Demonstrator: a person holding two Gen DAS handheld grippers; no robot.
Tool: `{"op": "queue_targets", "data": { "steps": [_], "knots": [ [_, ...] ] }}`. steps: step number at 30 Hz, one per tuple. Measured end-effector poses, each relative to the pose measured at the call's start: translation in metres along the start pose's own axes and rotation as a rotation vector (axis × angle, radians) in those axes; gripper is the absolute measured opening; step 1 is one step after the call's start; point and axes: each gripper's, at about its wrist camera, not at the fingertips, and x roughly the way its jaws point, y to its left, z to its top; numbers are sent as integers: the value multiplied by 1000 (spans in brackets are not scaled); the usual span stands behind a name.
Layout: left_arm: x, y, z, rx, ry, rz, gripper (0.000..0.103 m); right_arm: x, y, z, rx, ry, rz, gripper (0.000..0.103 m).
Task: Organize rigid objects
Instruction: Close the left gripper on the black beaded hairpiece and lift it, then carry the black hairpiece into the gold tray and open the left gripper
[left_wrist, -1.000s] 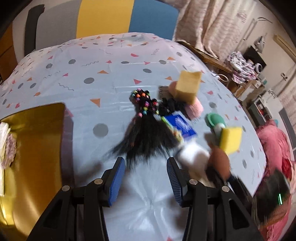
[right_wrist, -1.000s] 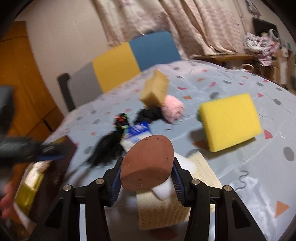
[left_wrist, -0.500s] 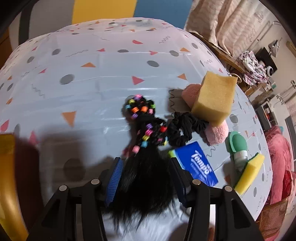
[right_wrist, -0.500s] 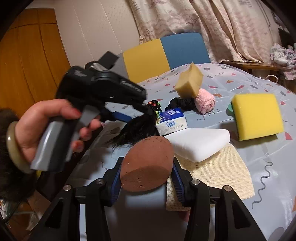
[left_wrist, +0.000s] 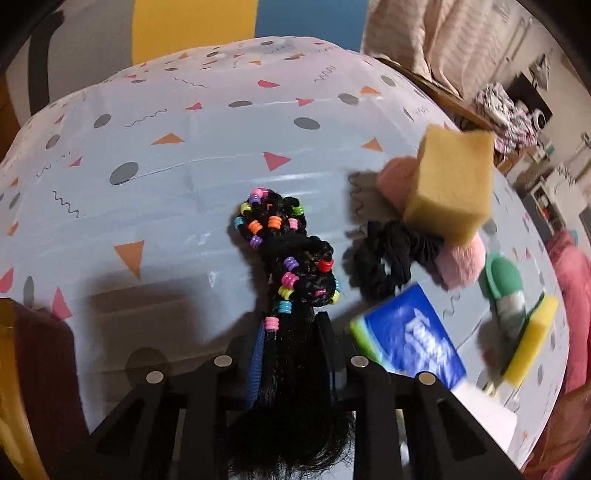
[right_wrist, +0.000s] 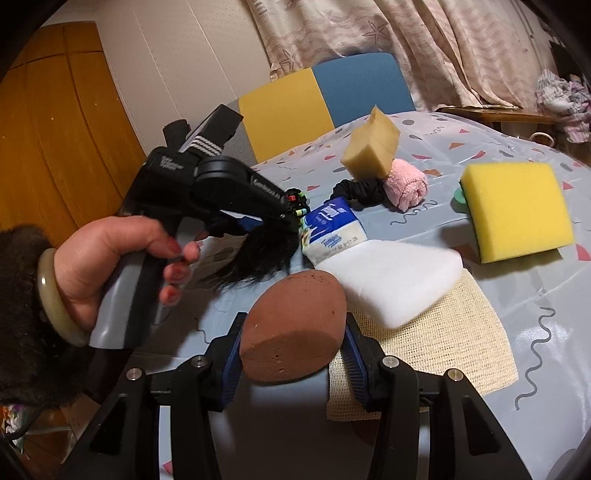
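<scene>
The left gripper (left_wrist: 293, 354) has its fingers (left_wrist: 258, 354) clamped on the loose black strands of a beaded hairpiece (left_wrist: 286, 254), whose braided, bead-studded end lies ahead of the fingertips on the patterned bench (left_wrist: 155, 206), a grip likely chosen because the tail is the easiest part to pinch. The right gripper (right_wrist: 293, 347) holds a brown egg-shaped sponge (right_wrist: 291, 328) squeezed between its fingers, raised off the bench, seemingly kept clear for sorting. Beyond them sit a white foam block (right_wrist: 391, 273), a tissue pack (right_wrist: 332, 229), a yellow sponge (right_wrist: 517, 210) and a black scrunchie (left_wrist: 388, 254). No container's contents are visible; a dark brown and gold object (left_wrist: 22, 373) at the left gripper's left edge cannot be identified.
</scene>
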Motion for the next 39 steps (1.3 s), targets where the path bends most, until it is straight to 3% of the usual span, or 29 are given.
{"op": "queue_targets", "data": {
  "steps": [6, 15, 20, 21, 24, 26, 30, 33, 39],
  "knots": [
    [-16, 11, -19, -36, 10, -22, 16, -1, 0, -1, -2, -1, -3, 49],
    [-64, 27, -66, -87, -43, -115, 12, -2, 5, -3, -19, 3, -31, 49],
    [-72, 26, -81, -48, -31, -94, 12, -2, 6, -4, -27, 6, -43, 49],
    [-73, 24, -83, -29, -36, -74, 13, -2, 6, -4, -29, 7, -46, 50],
    [-71, 22, -79, -51, -28, -68, 45, -2, 7, -5, -36, 8, -56, 50],
    [-65, 21, -73, -70, -27, -78, 46, -2, 8, -5, -38, 8, -59, 50],
    [-44, 15, -62, -30, -21, -21, 46, -1, 8, -5, -39, 9, -60, 50],
    [-35, 12, -63, -1, -13, -15, 38, -1, 8, -4, -39, 9, -61, 50],
    [-61, 18, -73, -15, -63, -90, 36, 0, 9, -5, -45, 12, -69, 50]
  ]
}}
